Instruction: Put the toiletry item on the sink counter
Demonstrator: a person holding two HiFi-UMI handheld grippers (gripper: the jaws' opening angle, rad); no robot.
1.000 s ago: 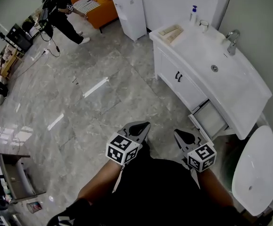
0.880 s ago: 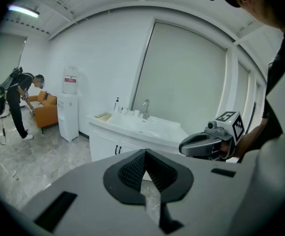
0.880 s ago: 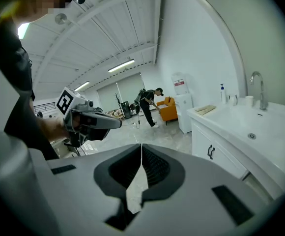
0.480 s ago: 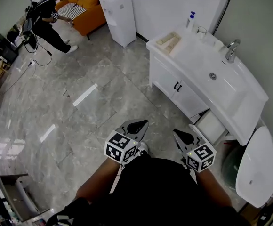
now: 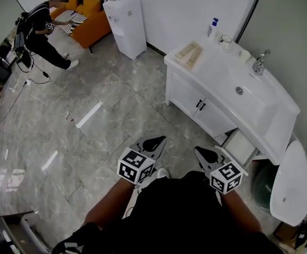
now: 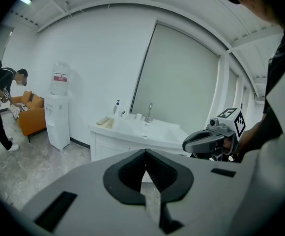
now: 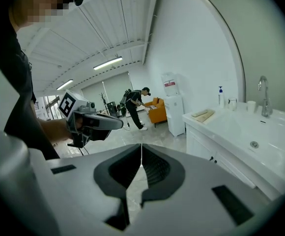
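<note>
A white sink counter (image 5: 213, 66) stands ahead to the right, with a basin and a faucet (image 5: 259, 62). At its far end stand a pump bottle (image 5: 212, 27) and a glass cup (image 5: 226, 40), with beige flat items (image 5: 189, 52) beside them. Both grippers hover low over the floor in front of the person, well short of the counter. My left gripper (image 5: 154, 142) is shut and empty; its own view shows the jaws (image 6: 145, 152) together. The right gripper (image 5: 201, 153) is also shut and empty (image 7: 141, 145). No toiletry item is held.
A drawer (image 5: 240, 145) stands pulled out at the vanity's near end, and a white toilet (image 5: 287, 185) lies to its right. A water dispenser (image 5: 125, 19) stands by the far wall. A person (image 5: 41, 27) bends beside an orange sofa (image 5: 88, 16). The floor is grey marble tile.
The head view has swung so that the sofa, person and dispenser sit further right in the picture. Both grippers keep the same pose, shut and empty.
</note>
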